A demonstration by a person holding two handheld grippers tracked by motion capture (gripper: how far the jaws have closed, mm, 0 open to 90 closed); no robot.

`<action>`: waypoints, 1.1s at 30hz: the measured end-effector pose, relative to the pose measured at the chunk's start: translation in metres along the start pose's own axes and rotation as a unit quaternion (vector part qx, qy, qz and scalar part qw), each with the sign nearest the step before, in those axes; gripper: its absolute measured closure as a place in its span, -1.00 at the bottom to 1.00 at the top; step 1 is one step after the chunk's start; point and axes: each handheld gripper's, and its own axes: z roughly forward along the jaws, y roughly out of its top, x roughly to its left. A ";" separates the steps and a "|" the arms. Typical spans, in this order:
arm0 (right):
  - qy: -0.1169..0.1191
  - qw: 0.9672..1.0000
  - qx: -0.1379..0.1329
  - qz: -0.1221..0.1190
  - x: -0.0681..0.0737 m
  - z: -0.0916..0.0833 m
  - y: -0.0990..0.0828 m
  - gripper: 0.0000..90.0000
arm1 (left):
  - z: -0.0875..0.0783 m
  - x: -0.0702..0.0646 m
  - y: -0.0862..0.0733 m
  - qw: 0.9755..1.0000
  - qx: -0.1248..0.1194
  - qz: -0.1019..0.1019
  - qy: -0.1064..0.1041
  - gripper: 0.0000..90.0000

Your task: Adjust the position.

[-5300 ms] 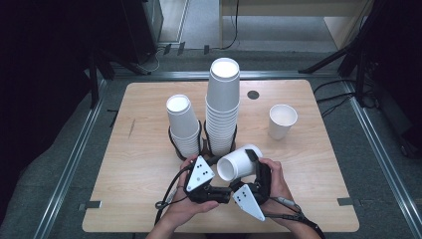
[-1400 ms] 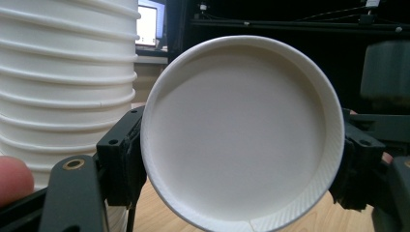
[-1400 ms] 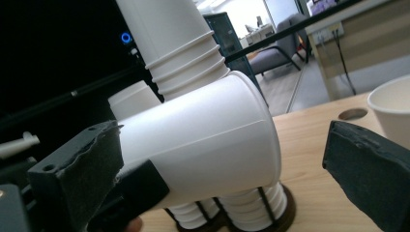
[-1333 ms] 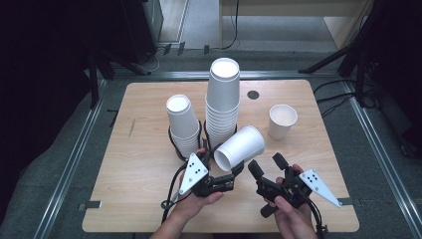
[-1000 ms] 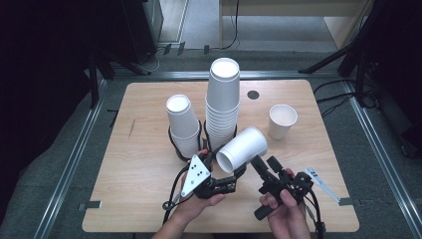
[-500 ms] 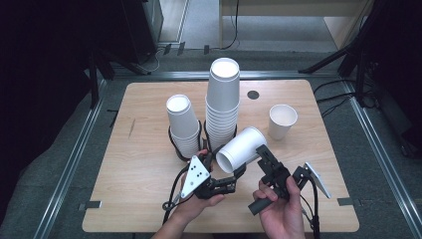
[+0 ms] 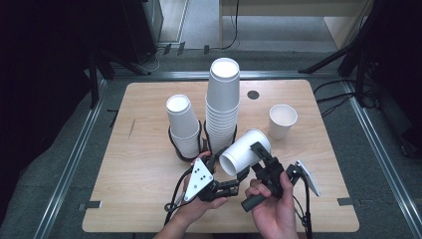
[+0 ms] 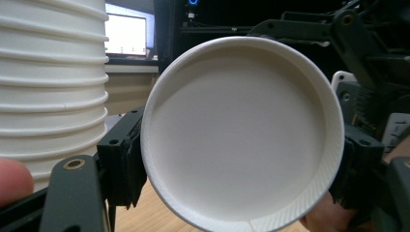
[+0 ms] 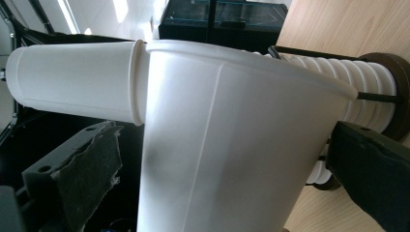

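A white paper cup point(image 7: 245, 149) is held tilted above the table's front, its rim toward the person. My left gripper point(image 7: 226, 169) is shut on it, near its rim. In the left gripper view the cup's round end point(image 8: 241, 130) sits between the two black jaws, which press on its sides. My right gripper point(image 7: 255, 158) comes in from the right, rolled on its side, with its jaws straddling the same cup. In the right gripper view the cup wall point(image 9: 227, 145) stands between the pads point(image 9: 82, 169), and a dark gap shows at the left pad.
A tall stack of cups point(image 7: 222, 104) and a shorter stack point(image 7: 183, 124) stand in black wire holders point(image 7: 185, 155) at mid table, just behind the held cup. A single upright cup point(image 7: 282, 121) stands at the right. The wooden table point(image 7: 144, 164) has metal rails at both sides.
My right gripper has swung in from the right and rolled over, and its jaws now lie around the held cup. The left gripper and the cup have stayed put.
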 end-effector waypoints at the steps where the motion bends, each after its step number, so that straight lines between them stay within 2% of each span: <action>1: -0.001 1.000 0.000 0.002 0.000 0.001 0.000 -1.00 | 0.000 0.000 0.000 1.000 0.000 0.001 -0.001 -0.49; 11: -0.004 1.000 0.006 0.025 -0.002 0.008 0.003 -1.00 | 0.000 -0.004 -0.001 1.000 -0.002 0.008 -0.010 -0.49; 20: 0.004 0.999 0.006 0.050 -0.004 0.010 0.008 -0.98 | -0.001 -0.005 -0.002 1.000 -0.004 0.014 -0.018 -0.49; 23: 0.006 0.999 0.004 0.053 -0.005 0.011 0.008 -0.83 | -0.001 -0.005 -0.002 1.000 -0.008 0.016 -0.017 -0.49; 27: 0.023 0.998 0.001 0.054 -0.007 0.011 0.006 -0.79 | -0.001 -0.004 -0.002 0.999 -0.014 0.026 -0.019 -0.50; 31: 0.019 0.998 -0.002 0.052 -0.008 0.010 0.005 -0.77 | -0.002 -0.001 -0.002 0.999 -0.006 0.023 -0.031 -0.51; 33: 0.019 0.998 -0.002 0.052 -0.008 0.009 0.005 -0.76 | -0.002 0.000 -0.002 0.999 -0.011 0.030 -0.033 -0.52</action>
